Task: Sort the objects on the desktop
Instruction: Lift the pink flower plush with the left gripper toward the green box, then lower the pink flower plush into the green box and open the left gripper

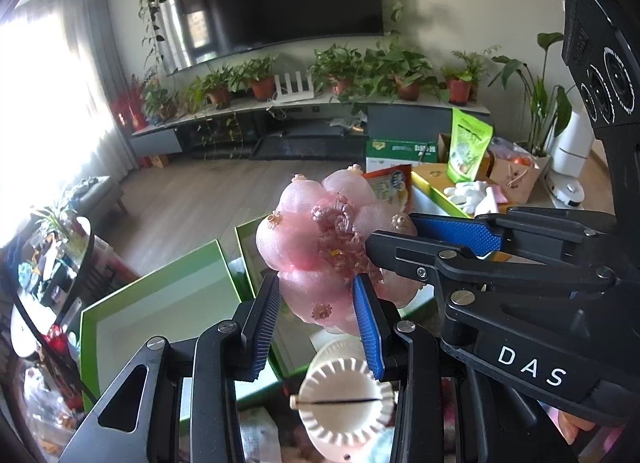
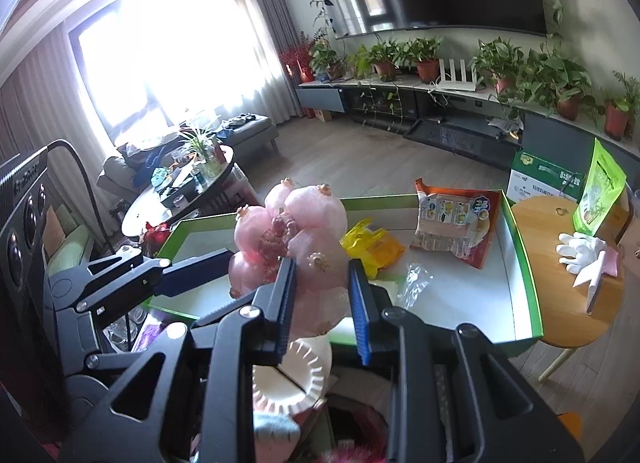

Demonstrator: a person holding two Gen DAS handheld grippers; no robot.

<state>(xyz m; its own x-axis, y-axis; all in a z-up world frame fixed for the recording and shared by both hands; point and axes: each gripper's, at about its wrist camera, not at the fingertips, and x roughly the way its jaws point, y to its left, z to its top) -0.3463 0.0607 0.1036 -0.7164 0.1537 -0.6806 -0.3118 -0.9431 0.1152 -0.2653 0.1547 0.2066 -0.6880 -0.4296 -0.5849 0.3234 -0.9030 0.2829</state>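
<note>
A pink flower-shaped scrunchie (image 1: 316, 239) of puffy translucent lobes is held in the air between both grippers; it also shows in the right wrist view (image 2: 304, 239). My left gripper (image 1: 316, 287) is shut on its lower lobe. My right gripper (image 2: 322, 267) is shut on another lobe; its fingers (image 1: 440, 239) reach in from the right in the left wrist view. Below lies a white round dumpling press (image 1: 344, 399), also seen in the right wrist view (image 2: 292, 375).
A green-rimmed tray (image 2: 524, 263) holds an orange snack bag (image 2: 456, 223), a yellow packet (image 2: 372, 247) and clear wrap (image 2: 416, 279). Another green tray (image 1: 160, 295) sits left. A round wooden table (image 2: 560, 263) carries white gloves (image 2: 580, 251) and a green pouch (image 2: 600, 191).
</note>
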